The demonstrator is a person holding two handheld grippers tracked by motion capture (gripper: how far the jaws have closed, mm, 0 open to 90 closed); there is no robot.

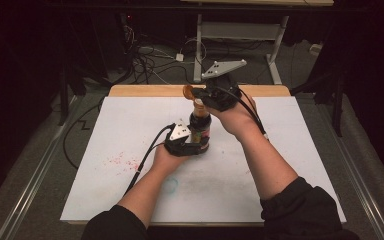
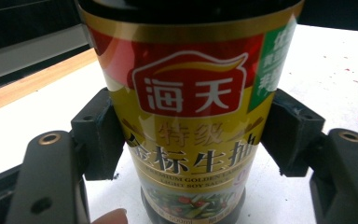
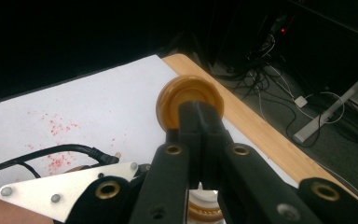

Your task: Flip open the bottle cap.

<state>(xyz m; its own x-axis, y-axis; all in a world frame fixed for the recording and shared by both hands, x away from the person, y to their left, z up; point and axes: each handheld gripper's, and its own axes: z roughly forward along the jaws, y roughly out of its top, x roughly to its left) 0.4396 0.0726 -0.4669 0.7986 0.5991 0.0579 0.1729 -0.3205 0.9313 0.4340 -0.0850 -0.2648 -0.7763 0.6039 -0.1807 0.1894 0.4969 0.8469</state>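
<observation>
Left gripper [image 2: 186, 140] clamping bottle [image 2: 186, 116], right gripper [image 3: 200, 121] pinching cap [image 3: 189, 95] (near table's far edge [image 3: 242, 116]).

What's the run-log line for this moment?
left gripper: shut on soy sauce bottle | right gripper: shut on flip cap, open | bottle upright on table

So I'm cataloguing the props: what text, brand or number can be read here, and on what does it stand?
All of it is on the soy sauce bottle's label, seen from the left gripper view:
"海天" in white on the red emblem
"特级" in gold
"金标生抽" in black
"PREMIUM GOLDEN LABEL LIGHT SOY SAUCE", small, partly blurred
"500ml" at the bottom, faint
White characters on the green tab: too blurred to read
</observation>
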